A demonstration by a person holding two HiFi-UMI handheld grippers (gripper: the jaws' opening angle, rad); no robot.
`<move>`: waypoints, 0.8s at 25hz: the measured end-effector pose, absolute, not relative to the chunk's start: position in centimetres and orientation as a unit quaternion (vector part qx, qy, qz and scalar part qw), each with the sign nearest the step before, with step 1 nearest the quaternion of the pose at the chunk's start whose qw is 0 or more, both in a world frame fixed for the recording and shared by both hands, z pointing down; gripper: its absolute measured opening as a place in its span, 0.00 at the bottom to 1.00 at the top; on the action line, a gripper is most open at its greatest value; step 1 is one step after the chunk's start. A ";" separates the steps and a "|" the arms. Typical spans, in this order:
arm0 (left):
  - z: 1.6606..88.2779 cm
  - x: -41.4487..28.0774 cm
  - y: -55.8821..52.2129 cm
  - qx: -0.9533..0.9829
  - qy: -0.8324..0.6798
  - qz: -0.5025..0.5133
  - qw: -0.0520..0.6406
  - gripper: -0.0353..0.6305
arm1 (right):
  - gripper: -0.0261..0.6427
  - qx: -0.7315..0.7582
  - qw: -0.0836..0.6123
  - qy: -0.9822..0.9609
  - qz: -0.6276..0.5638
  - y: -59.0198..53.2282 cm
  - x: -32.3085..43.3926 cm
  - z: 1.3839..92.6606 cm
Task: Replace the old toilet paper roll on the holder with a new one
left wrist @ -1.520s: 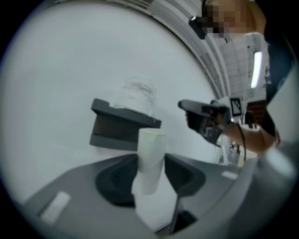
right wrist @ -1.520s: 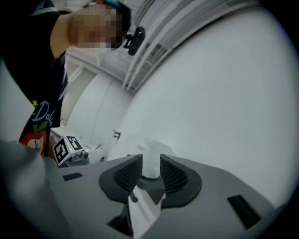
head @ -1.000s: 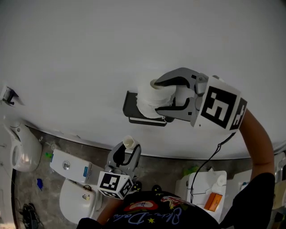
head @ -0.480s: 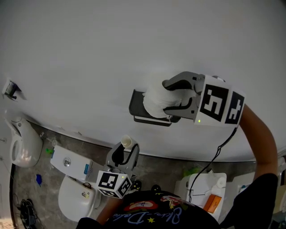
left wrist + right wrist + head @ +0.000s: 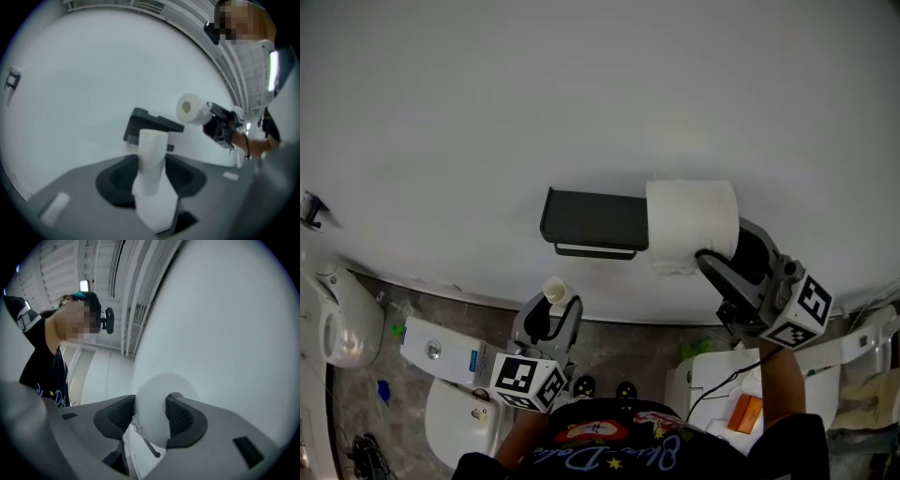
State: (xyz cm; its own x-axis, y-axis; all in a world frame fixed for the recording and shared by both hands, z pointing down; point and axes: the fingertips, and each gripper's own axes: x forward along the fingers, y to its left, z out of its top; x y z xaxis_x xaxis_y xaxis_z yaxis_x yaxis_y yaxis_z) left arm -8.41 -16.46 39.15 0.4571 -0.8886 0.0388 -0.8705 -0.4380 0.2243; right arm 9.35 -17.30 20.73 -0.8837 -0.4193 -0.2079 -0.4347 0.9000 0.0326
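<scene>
Right tongs (image 5: 150,414) closing on new roll (image 5: 692,223), which sits between pads at 3 o'clock of holder (image 5: 592,219). Left tongs (image 5: 551,314) grip empty tube (image 5: 554,292) at 6 o'clock. My advice: line core with holder bar, slide toward 9 o'clock, grip lightly.

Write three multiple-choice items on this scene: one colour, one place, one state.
1. What colour is the wall-mounted paper holder?
A) black B) white C) chrome
2. Where is the full white toilet paper roll?
A) threaded on the holder B) beside the holder's right end, off it C) on the floor
3. What are the left gripper's jaws doing?
A) standing open, empty B) clamping the bare pale cardboard tube C) clamping the full roll

Answers:
1 A: it is dark against the white wall.
2 B: the head view shows it beside the holder's right end.
3 B: the left gripper view shows the tube pinched between them.
</scene>
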 end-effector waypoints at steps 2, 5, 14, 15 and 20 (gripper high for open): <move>39.2 -8.2 -16.6 0.849 -0.517 -0.037 0.106 0.33 | 0.35 -0.260 0.149 0.954 -0.007 -17.0 12.2 23.4; 39.3 -7.9 -16.7 0.850 -0.515 -0.033 0.106 0.33 | 0.35 -0.320 0.176 0.927 -0.084 -17.8 15.1 28.9; 39.4 -8.4 -16.0 0.843 -0.526 -0.032 0.109 0.33 | 0.33 -0.292 0.184 0.917 -0.199 -20.9 11.6 36.2; 39.4 -8.6 -15.8 0.841 -0.529 -0.032 0.109 0.33 | 0.33 -0.283 0.187 0.918 -0.203 -20.9 10.9 36.1; 39.6 -9.8 -15.2 0.828 -0.548 -0.035 0.112 0.33 | 0.33 -0.246 0.170 0.931 -0.209 -20.8 7.4 36.2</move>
State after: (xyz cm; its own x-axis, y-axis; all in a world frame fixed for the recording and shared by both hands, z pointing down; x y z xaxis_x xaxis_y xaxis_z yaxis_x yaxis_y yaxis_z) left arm -9.84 -15.19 39.59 0.3980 -0.9151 0.0644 -0.8992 -0.3752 0.2250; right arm 7.40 -20.84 36.16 -0.8211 -0.5292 -0.2141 -0.3872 0.7919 -0.4722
